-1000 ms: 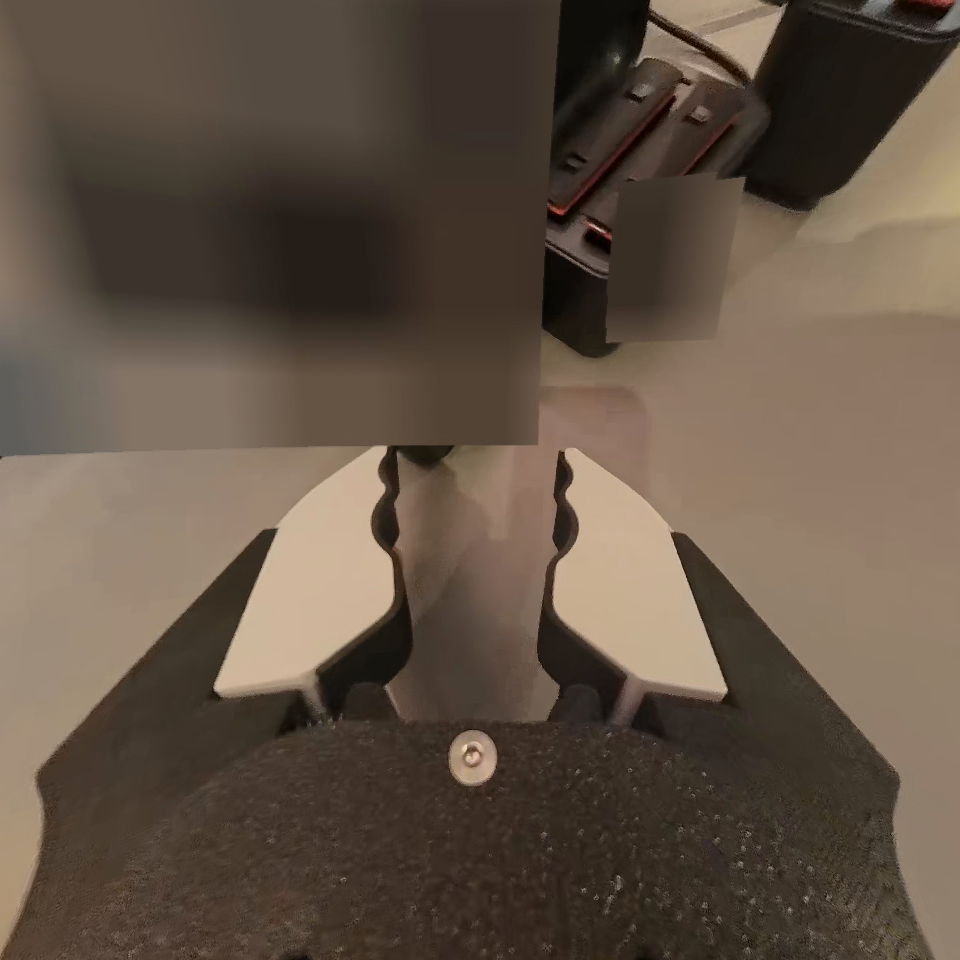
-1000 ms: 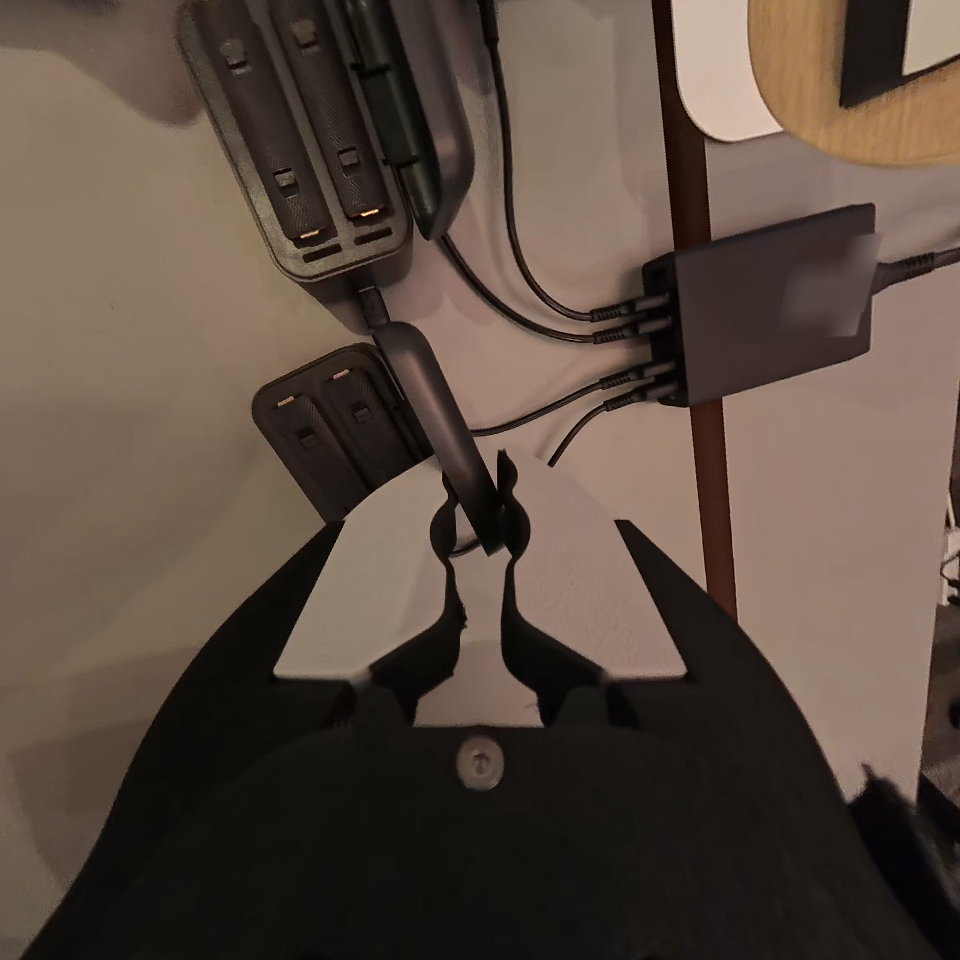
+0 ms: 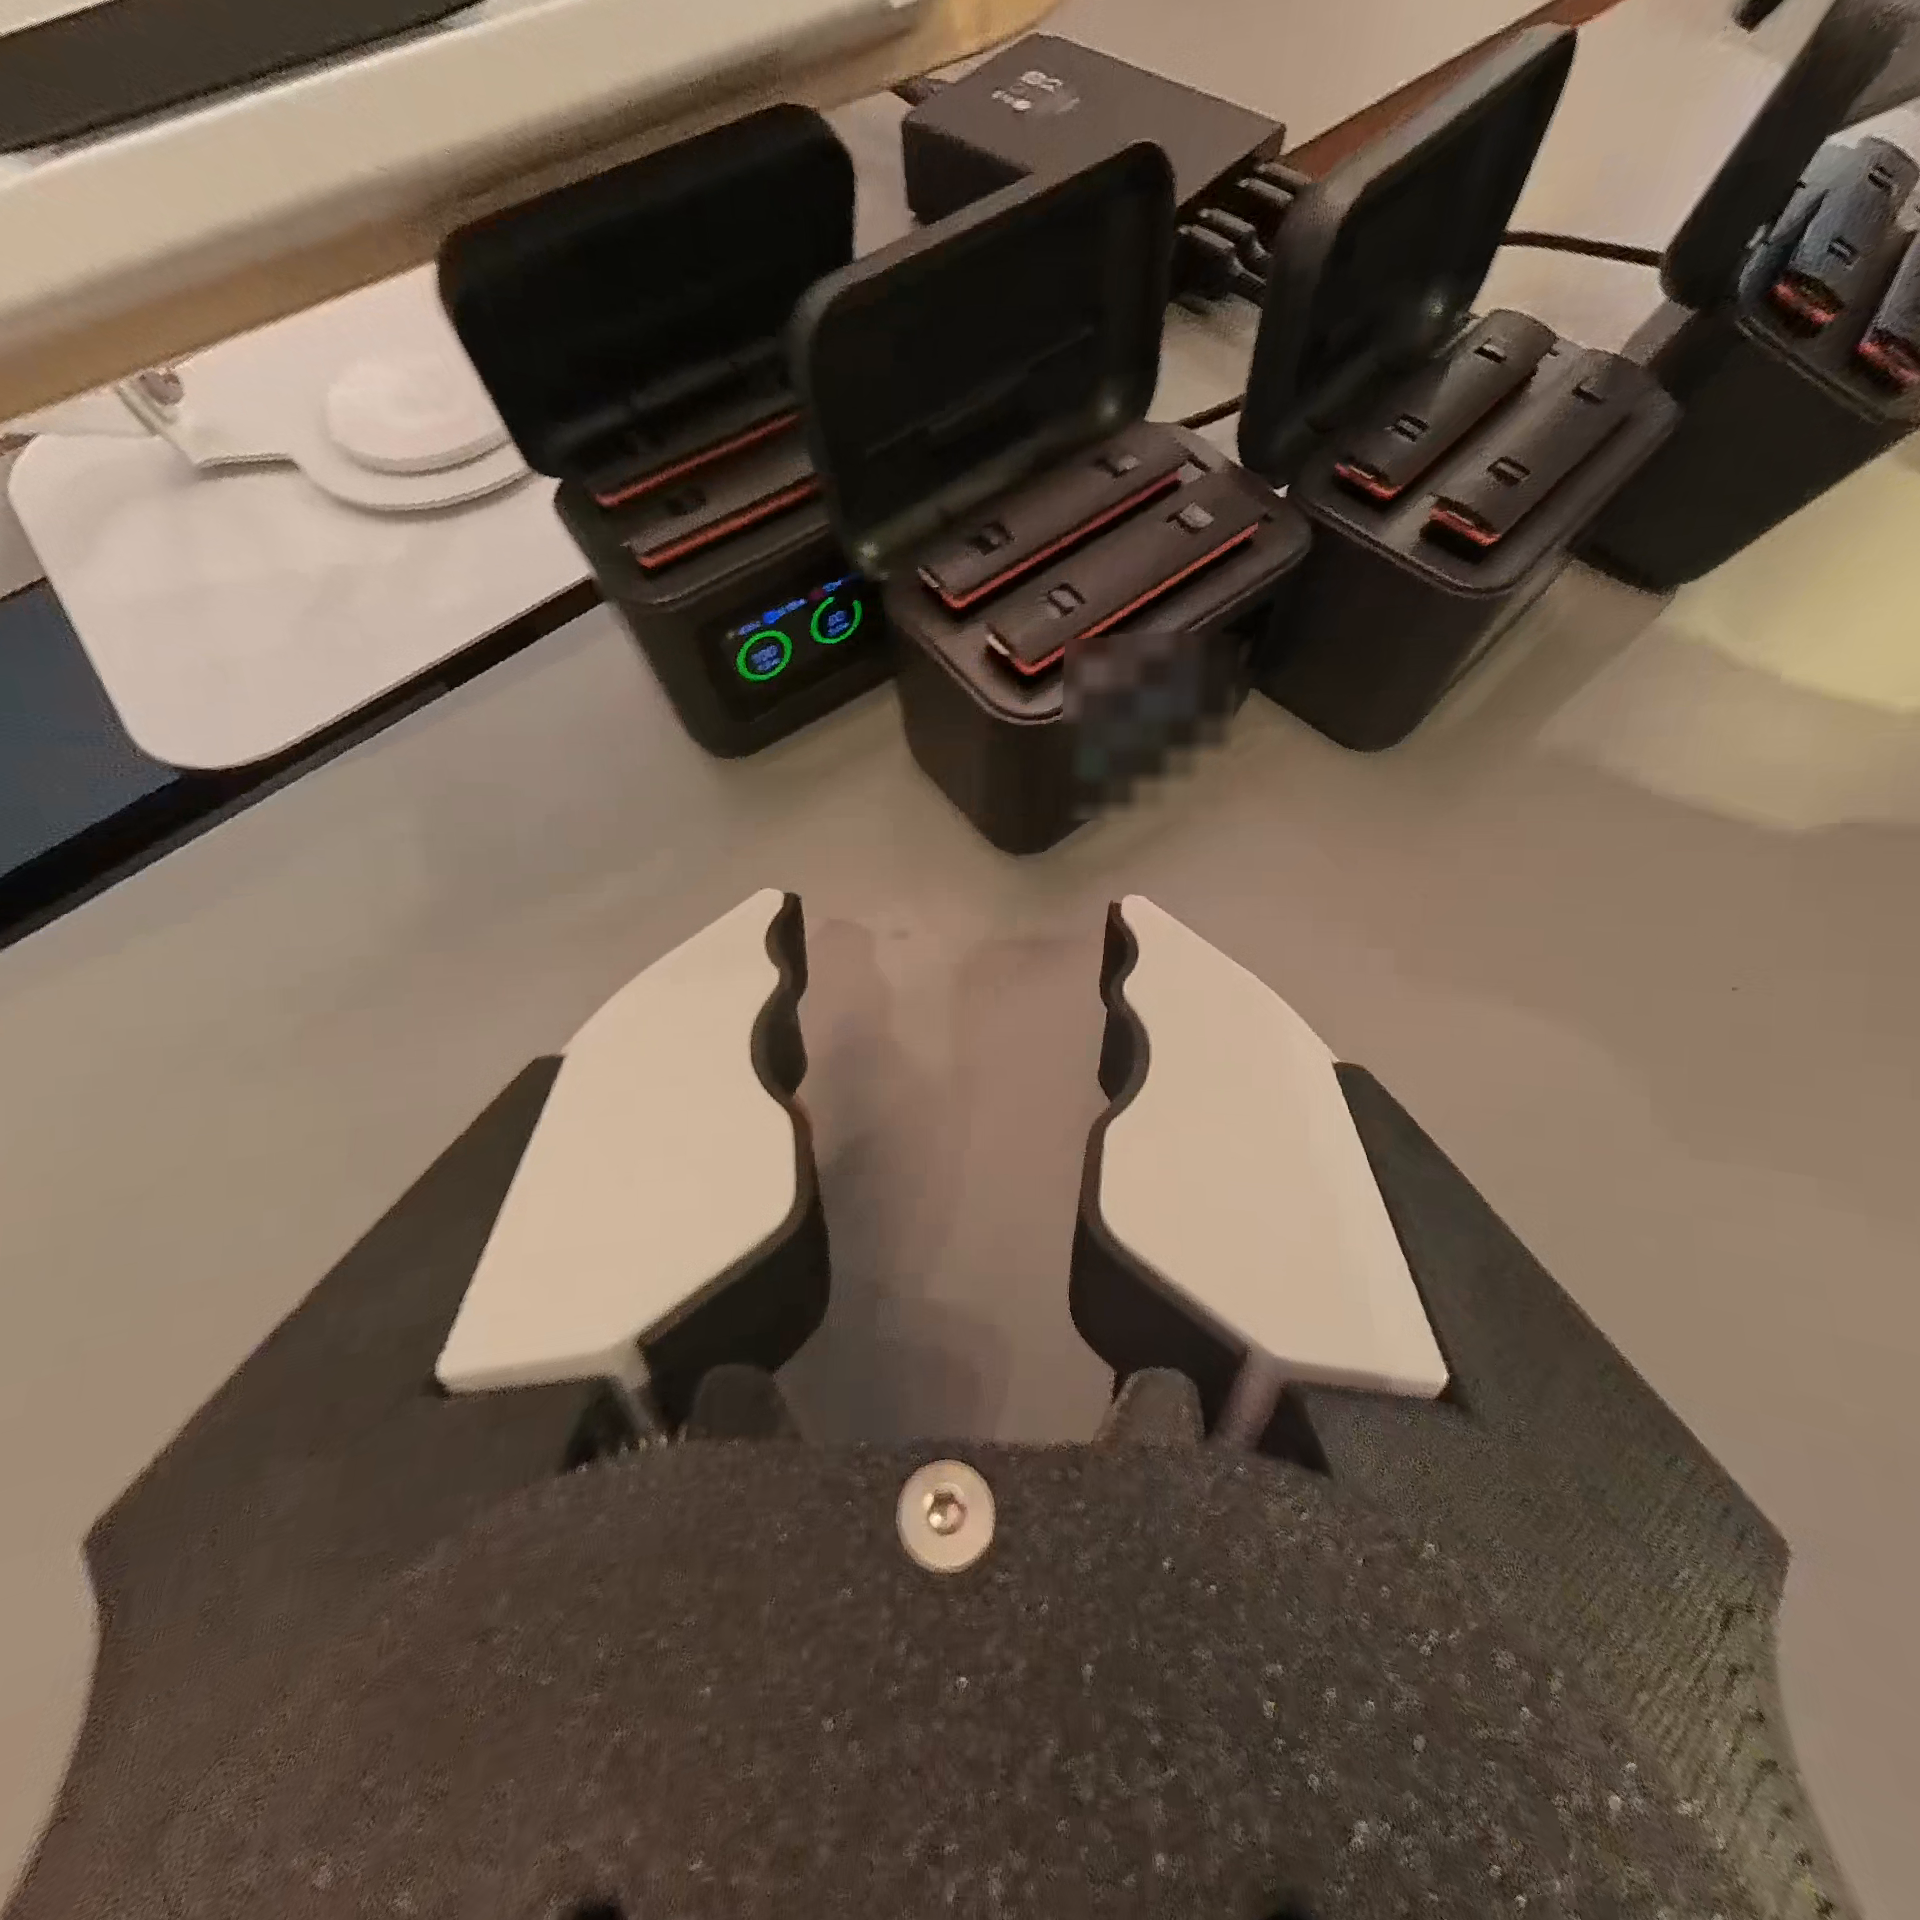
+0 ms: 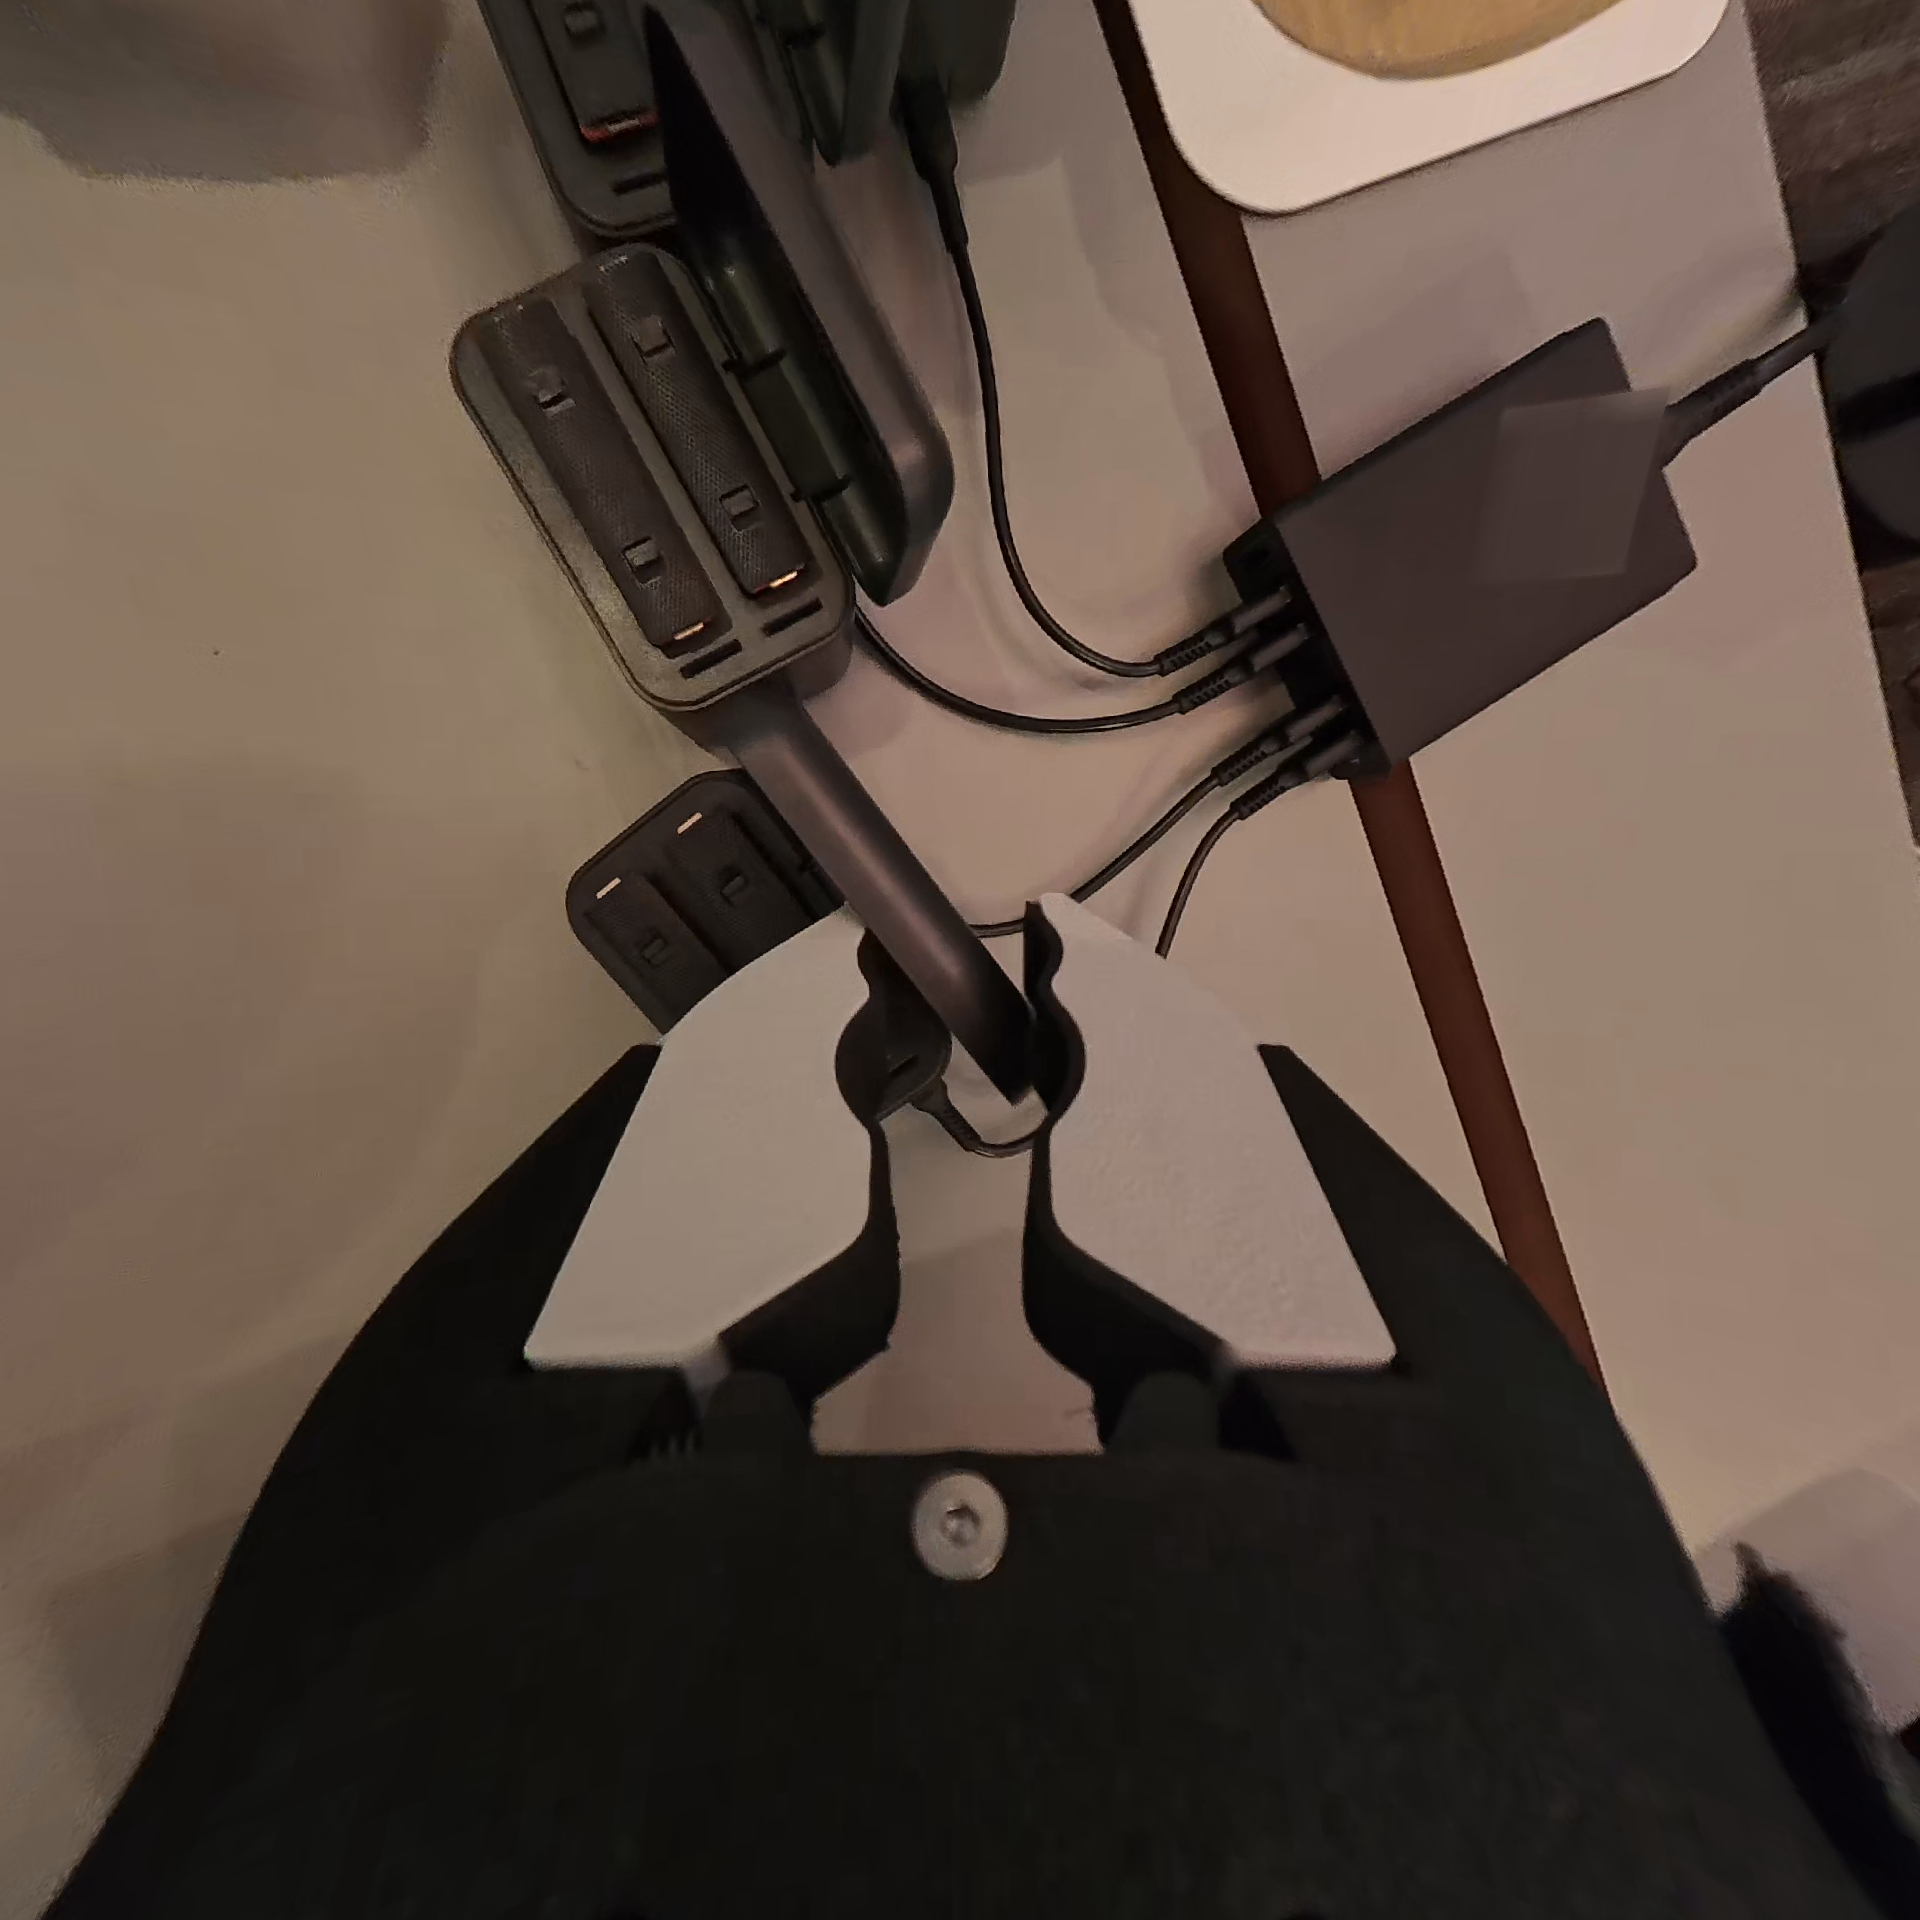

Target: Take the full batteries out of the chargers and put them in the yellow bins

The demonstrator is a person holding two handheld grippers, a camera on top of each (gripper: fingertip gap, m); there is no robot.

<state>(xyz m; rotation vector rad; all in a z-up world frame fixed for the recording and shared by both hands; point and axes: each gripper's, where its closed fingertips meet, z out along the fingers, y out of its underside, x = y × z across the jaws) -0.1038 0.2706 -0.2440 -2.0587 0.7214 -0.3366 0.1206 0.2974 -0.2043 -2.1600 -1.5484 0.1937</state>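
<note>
**Left wrist view.** Left gripper (image 3: 951,914) hangs low over bare counter (image 3: 1558,935), fingers spread, nothing between them. Beyond it is a row of four black chargers, lids up: far-left charger (image 3: 665,665), second charger (image 3: 977,748), third charger (image 3: 1392,623), fourth charger (image 3: 1714,468). Red-edged batteries (image 3: 1049,535) sit in every slot visible. Far-left charger has a lit display (image 3: 795,639) with two green rings; the figures are not transcribed. A power hub (image 3: 1091,114) sits behind the row, with a small mark on top that is too blurred to read.

**Right wrist view.** Looking down. Right gripper (image 4: 940,925) has its fingers pinched on a dark slab seen edge-on, probably the raised lid (image 4: 883,862) of the nearest charger (image 4: 665,914). The next charger (image 4: 644,509) holds two batteries. Cables (image 4: 997,499) run to the hub.

**Progress.** Judged barely begun: lids are open but no battery is out. The yellow bins are in neither view. All pulls and drops remain.
</note>
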